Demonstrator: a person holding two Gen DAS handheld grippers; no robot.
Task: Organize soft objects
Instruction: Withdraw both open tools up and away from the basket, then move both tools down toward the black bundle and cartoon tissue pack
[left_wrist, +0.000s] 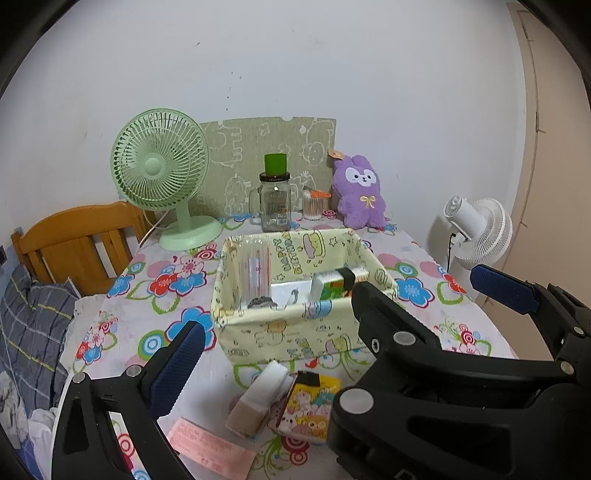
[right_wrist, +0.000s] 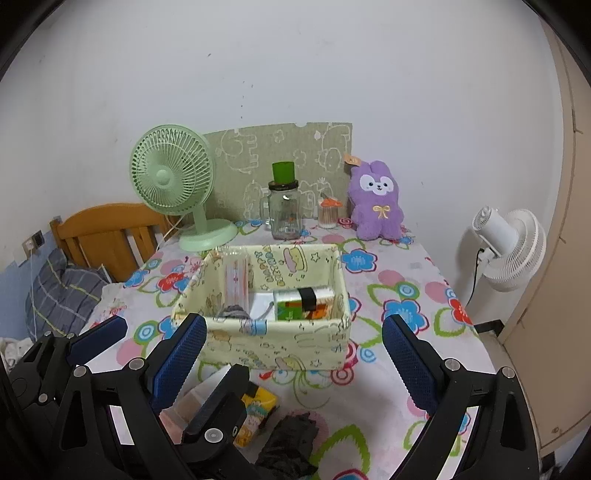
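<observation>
A pale yellow fabric box (left_wrist: 280, 332) (right_wrist: 280, 343) stands mid-table and holds a green tissue pack (right_wrist: 303, 304), a clear packet and a grey item. In front of it lie a white-and-brown tissue pack (left_wrist: 258, 398), a yellow cartoon tissue pack (left_wrist: 310, 410) (right_wrist: 258, 413) and a dark crumpled cloth (right_wrist: 291, 443). A purple plush (left_wrist: 360, 192) (right_wrist: 376, 201) sits at the back. My left gripper (left_wrist: 332, 332) is open and empty above the near packs. My right gripper (right_wrist: 295, 362) is open and empty, just in front of the box.
A green desk fan (left_wrist: 162, 173), a glass jar with a green cap (left_wrist: 275, 199) and a cotton-swab cup (left_wrist: 314, 205) stand at the back. A pink slip (left_wrist: 210, 446) lies at the near edge. A wooden chair (left_wrist: 74, 240) is left, a white fan (right_wrist: 509, 243) right.
</observation>
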